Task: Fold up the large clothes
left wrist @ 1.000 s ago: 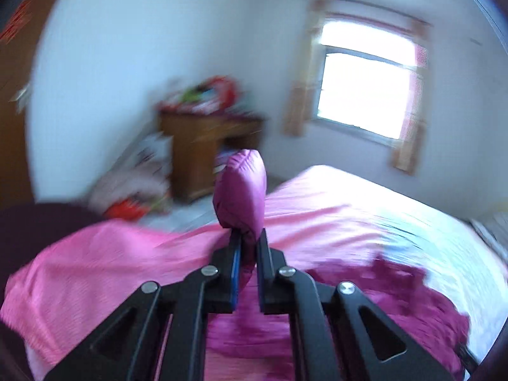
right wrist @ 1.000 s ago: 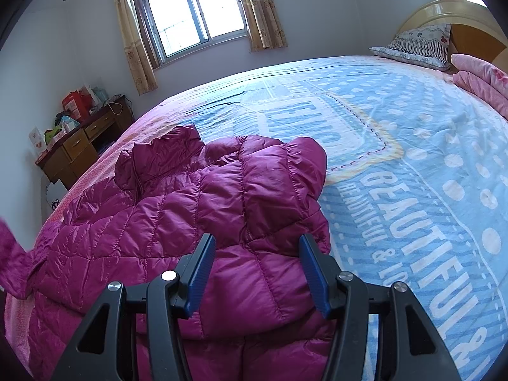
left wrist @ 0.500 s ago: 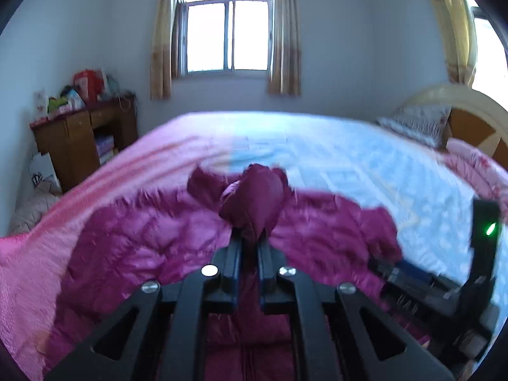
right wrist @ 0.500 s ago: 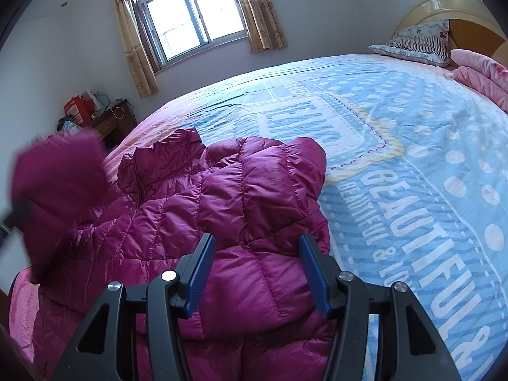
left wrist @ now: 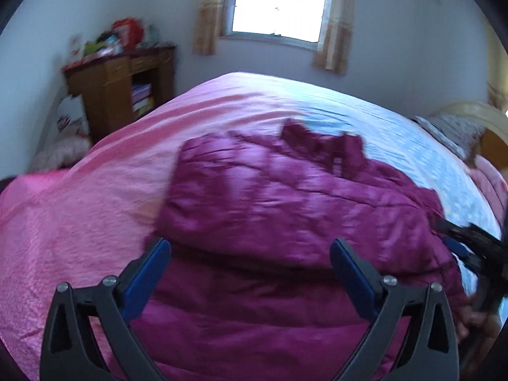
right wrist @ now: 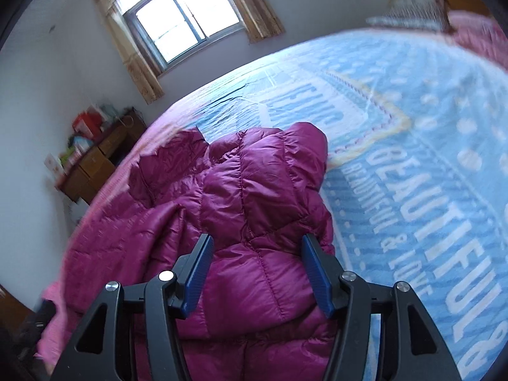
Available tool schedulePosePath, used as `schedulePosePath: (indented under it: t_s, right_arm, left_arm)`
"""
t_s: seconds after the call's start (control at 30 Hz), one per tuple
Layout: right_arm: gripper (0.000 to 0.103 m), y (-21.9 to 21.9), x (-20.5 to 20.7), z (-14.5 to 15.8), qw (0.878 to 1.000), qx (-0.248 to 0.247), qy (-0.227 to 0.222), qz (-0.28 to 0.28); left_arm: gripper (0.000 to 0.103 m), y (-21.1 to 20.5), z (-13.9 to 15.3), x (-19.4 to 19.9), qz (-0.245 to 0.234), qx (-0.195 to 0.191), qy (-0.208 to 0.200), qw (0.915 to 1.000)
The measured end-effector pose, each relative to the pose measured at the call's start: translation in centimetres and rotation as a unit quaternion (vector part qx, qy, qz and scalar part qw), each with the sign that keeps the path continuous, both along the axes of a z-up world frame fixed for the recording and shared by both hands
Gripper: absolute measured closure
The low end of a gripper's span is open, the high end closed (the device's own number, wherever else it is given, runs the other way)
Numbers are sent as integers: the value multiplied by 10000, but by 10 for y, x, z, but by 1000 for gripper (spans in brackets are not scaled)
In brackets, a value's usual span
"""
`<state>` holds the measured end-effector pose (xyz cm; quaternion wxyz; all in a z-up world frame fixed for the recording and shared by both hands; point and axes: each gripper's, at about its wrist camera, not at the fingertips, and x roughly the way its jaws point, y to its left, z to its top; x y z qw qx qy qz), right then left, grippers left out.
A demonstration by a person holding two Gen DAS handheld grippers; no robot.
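A magenta quilted puffer jacket (left wrist: 285,216) lies on the bed; it also shows in the right wrist view (right wrist: 247,197). One sleeve lies folded across its body (left wrist: 228,171). My left gripper (left wrist: 250,263) is open and empty, just above the jacket's near part. My right gripper (right wrist: 257,270) is open and empty, hovering over the jacket's right side. The right gripper also shows at the right edge of the left wrist view (left wrist: 470,247).
The bed has a pink cover (left wrist: 95,190) on the left and a blue printed cover (right wrist: 412,146) on the right. A wooden desk (left wrist: 120,85) with clutter stands by the wall. A window (left wrist: 279,3) is behind. Pillows (right wrist: 412,9) lie at the headboard.
My left gripper let go of the sleeve it carried over the jacket and opened wide. The sleeve now lies across the jacket. The right gripper tilted and stayed open.
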<state>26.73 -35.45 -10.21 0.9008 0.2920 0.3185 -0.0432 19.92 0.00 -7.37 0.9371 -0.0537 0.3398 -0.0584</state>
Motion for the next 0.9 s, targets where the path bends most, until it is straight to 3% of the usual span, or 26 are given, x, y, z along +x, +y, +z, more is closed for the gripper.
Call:
schedulePosePath:
  t_s: [0.1, 0.2, 0.33, 0.37, 0.43, 0.53, 0.6, 0.67, 0.77, 0.87, 0.9]
  right_arm:
    - [44, 11, -6, 12, 9951, 779, -457, 411]
    - [43, 43, 15, 11, 9910, 852, -144, 1019]
    - [45, 84, 40, -3, 9892, 266, 356, 1400]
    - [49, 92, 43, -3, 9892, -9, 406, 1411]
    - [69, 104, 47, 0, 9866, -335, 435, 1539]
    - [78, 111, 41, 18, 9855, -749, 192, 1513]
    - [78, 106, 36, 31, 9858, -1006, -112, 1343]
    - [78, 100, 36, 34, 9857, -1211, -135, 1165]
    - [78, 96, 52, 6, 9784, -1620, 470, 1193]
    - [70, 86, 55, -4, 9804, -1414, 517, 1272]
    - [63, 85, 55, -3, 9813, -1351, 494, 1278]
  left_arm:
    - [1, 34, -16, 9, 548, -299, 140, 9980]
    - [1, 47, -34, 19, 922, -398, 340, 9944]
    - [1, 53, -51, 20, 1073, -675, 417, 9911]
    - [1, 54, -51, 19, 1082, -761, 376, 9905]
    - [0, 58, -52, 20, 1095, -873, 371, 9895]
    - [0, 54, -53, 21, 1200, -839, 385, 9885]
    - [0, 50, -53, 24, 1221, -717, 426, 9890]
    - [0, 48, -52, 25, 1237, -601, 483, 9893]
    - [0, 45, -53, 28, 1245, -431, 531, 9899]
    - [0, 41, -53, 30, 1255, -306, 558, 9901]
    - [0, 41, -52, 30, 1255, -298, 563, 9900]
